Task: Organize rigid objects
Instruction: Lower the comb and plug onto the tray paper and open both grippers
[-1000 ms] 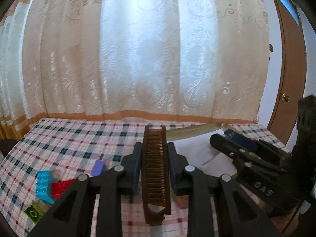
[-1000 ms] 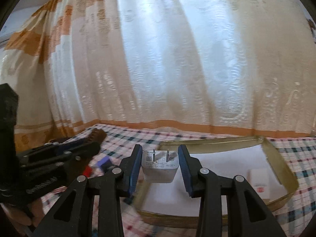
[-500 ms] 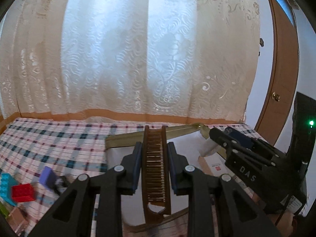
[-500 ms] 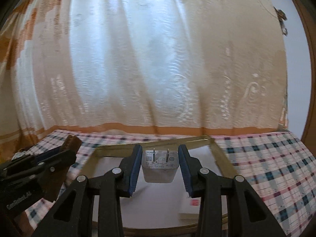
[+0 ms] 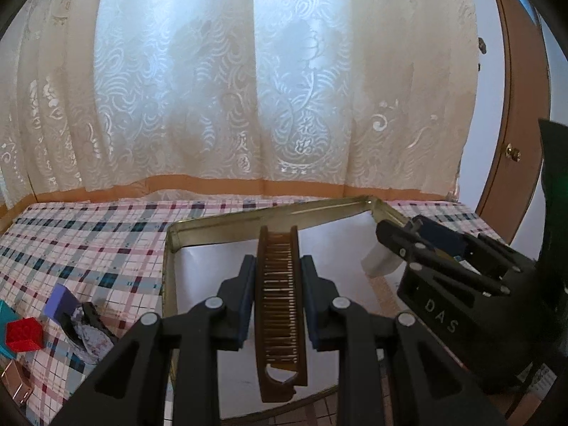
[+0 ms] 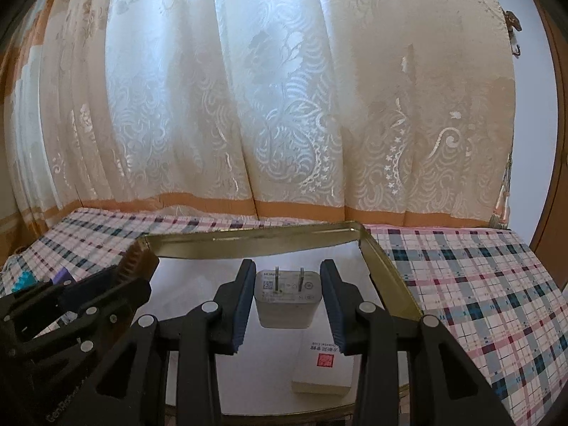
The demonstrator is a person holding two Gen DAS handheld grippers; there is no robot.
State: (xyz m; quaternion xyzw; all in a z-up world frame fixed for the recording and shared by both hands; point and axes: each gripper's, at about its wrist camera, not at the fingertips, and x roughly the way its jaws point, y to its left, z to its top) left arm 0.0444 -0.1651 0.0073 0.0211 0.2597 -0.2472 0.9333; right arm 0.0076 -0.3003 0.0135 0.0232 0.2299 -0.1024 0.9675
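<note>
Brown and plastic, the long toothed comb (image 5: pixel 280 305) is clamped lengthwise in the left gripper (image 5: pixel 278 298) above the shallow gold-rimmed metal tray (image 5: pixel 269 218). The right gripper (image 6: pixel 287 298) grasps a white two-pin charger plug (image 6: pixel 287 298), prongs forward, over the same tray near a flat white box (image 6: pixel 325 365). Red (image 5: pixel 23 333) and purple (image 5: pixel 60 300) toy bricks lie on the checked tablecloth (image 5: pixel 88 241) left of the tray.

The letters "DAS" stand in white on the black body of the right gripper (image 5: pixel 419 245). The white charger (image 6: pixel 287 298) carries small grey print and a code square (too fine to read). The white box (image 6: pixel 325 365) bears a red stamp and unreadable characters.
</note>
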